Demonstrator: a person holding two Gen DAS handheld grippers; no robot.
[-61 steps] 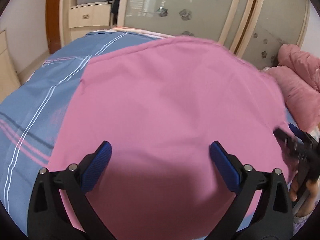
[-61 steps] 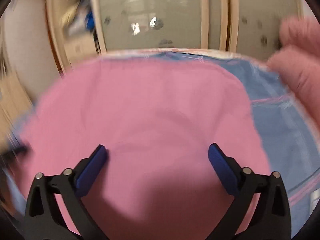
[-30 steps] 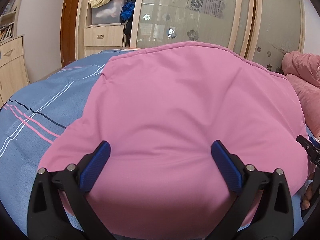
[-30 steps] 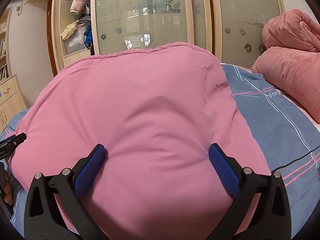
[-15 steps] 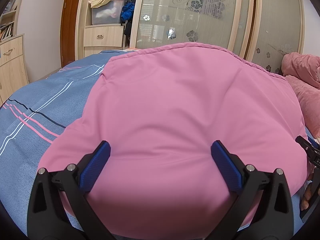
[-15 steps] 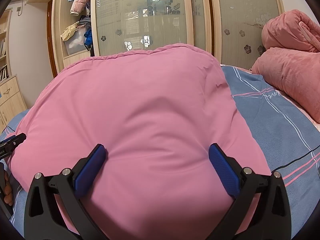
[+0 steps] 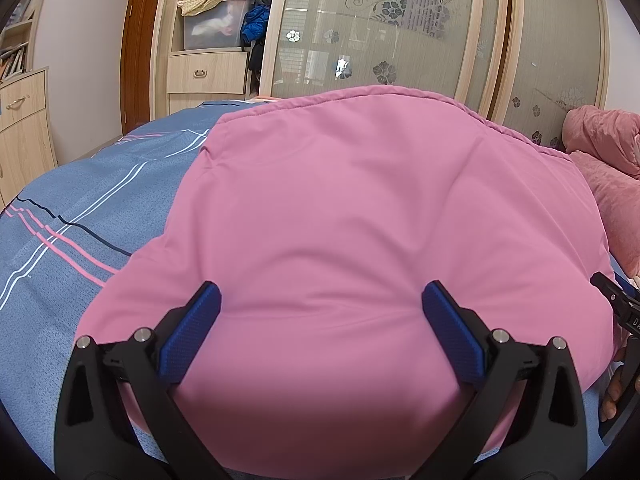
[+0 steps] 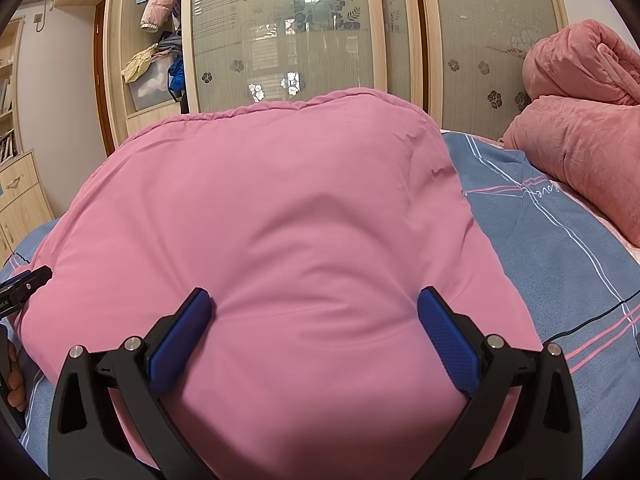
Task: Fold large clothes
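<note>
Pink garment [image 7: 360, 220] is spread flat on the blue striped bed [image 7: 80, 208]. Left gripper [image 7: 320, 312] and right gripper [image 8: 314, 308] both sit wide open over its 6 o'clock edge, gripping nothing.

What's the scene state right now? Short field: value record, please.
garment: pink garment, lying spread on the bed
surface: blue striped bedsheet
left gripper: open, fingers wide apart over the garment's near edge
right gripper: open, over the same near edge
grasp: none visible
right of garment: pink blankets piled
background: wardrobe with frosted sliding doors
</note>
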